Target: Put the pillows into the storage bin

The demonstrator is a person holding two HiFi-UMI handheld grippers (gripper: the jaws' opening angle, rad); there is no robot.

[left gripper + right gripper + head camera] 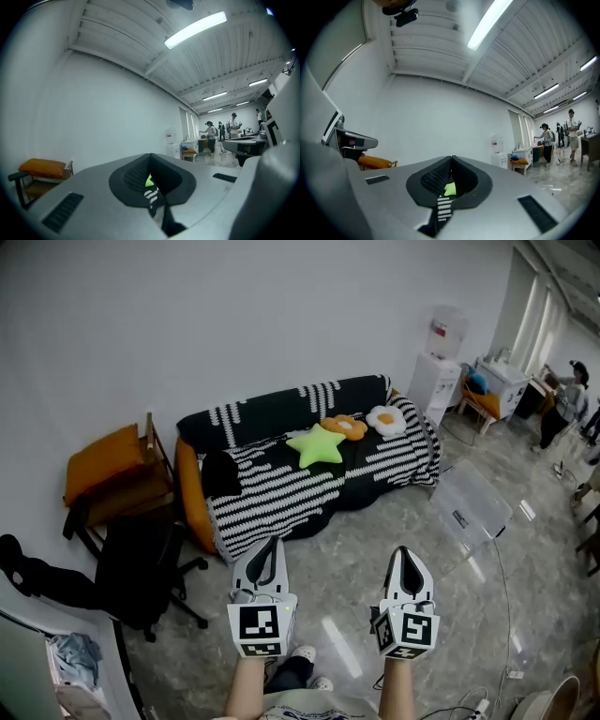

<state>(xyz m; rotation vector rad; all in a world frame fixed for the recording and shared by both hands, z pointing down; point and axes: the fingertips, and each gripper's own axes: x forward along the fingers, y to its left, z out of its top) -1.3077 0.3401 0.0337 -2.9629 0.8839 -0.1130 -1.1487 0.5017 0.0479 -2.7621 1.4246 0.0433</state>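
Three pillows lie on the black-and-white striped sofa: a green star pillow, an orange flower pillow and a fried-egg pillow. A clear storage bin stands on the floor right of the sofa. My left gripper and right gripper are held level over the floor, well short of the sofa, both shut and empty. A sliver of the green star pillow shows through the notch between the left jaws, and the same pillow through the right ones.
A black office chair and a wooden chair with an orange cushion stand left of the sofa. A water dispenser, a table and people are at the far right. Cables lie on the floor at the lower right.
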